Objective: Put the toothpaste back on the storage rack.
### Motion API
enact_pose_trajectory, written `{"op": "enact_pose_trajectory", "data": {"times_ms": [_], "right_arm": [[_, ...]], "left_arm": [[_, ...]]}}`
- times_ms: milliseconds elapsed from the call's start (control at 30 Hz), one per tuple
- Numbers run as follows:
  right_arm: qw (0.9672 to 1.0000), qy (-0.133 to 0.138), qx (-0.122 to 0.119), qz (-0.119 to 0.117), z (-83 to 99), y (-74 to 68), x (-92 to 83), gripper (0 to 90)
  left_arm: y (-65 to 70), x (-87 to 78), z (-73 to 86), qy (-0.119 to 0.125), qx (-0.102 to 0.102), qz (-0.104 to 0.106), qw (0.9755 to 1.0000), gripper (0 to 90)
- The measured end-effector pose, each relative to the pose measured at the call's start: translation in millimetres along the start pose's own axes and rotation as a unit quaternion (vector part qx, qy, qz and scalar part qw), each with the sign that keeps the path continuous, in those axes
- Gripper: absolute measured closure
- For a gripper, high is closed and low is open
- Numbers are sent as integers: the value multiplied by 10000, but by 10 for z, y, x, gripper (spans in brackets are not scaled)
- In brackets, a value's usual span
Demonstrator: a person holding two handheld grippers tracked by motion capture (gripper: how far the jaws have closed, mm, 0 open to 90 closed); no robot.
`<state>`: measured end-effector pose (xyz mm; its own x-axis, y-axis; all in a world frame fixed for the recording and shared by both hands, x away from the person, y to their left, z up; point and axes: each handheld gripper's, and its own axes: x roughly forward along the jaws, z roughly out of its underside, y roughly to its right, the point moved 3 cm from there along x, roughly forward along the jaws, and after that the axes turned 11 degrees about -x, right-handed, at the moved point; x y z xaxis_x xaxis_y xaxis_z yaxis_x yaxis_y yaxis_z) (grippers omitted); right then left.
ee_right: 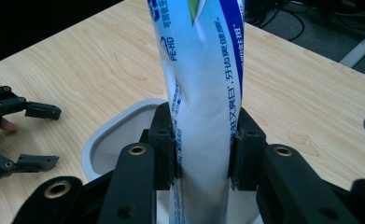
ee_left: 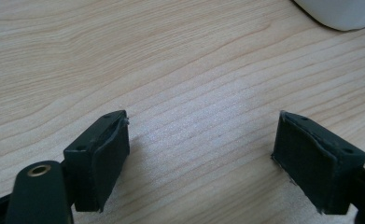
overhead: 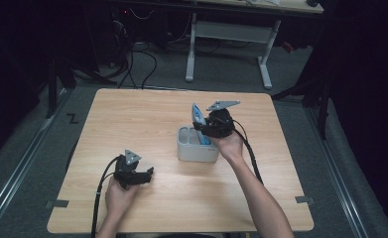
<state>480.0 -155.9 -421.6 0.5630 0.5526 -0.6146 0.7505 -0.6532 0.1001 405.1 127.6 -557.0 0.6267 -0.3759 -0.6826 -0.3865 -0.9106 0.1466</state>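
Right gripper (ee_right: 201, 149) clamped on a toothpaste tube (ee_right: 203, 93), pads pressing its white-and-blue body from both sides, low on the tube. Tube upright between the jaws, lower end down inside a pale grey holder (ee_right: 106, 135), upper part rising above the gripper. From the high view, same tube (overhead: 197, 119) standing in the right-hand part of the holder (overhead: 189, 148), near the middle of the wooden table (overhead: 132, 114), right gripper (overhead: 212, 128) just behind and over it, hand beneath. Left gripper (overhead: 141, 176) well apart, down near the table's front-left, hovering low over bare wood. Left jaws spread wide, nothing between them, a corner of the holder (ee_left: 343, 14) at the far edge.
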Motion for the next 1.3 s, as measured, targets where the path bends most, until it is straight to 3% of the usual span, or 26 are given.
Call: {"op": "enact_pose_trajectory", "data": {"times_ms": [433, 600, 933, 1300], "right_arm": [[9998, -27, -192, 8, -19, -72, 55, 672], [9999, -19, -151, 41, -11, -48, 44, 671], [9993, -240, -273, 35, 28, -70, 74, 668], [9990, -387, -216, -39, 83, -79, 135, 651]], "left_arm": [[0, 0, 0, 0, 0, -2, 10000, 186], [0, 0, 0, 0, -1, -3, 10000, 186], [0, 0, 0, 0, -2, -4, 10000, 185], [1, -1, 1, 3, -8, -6, 10000, 186]]}}
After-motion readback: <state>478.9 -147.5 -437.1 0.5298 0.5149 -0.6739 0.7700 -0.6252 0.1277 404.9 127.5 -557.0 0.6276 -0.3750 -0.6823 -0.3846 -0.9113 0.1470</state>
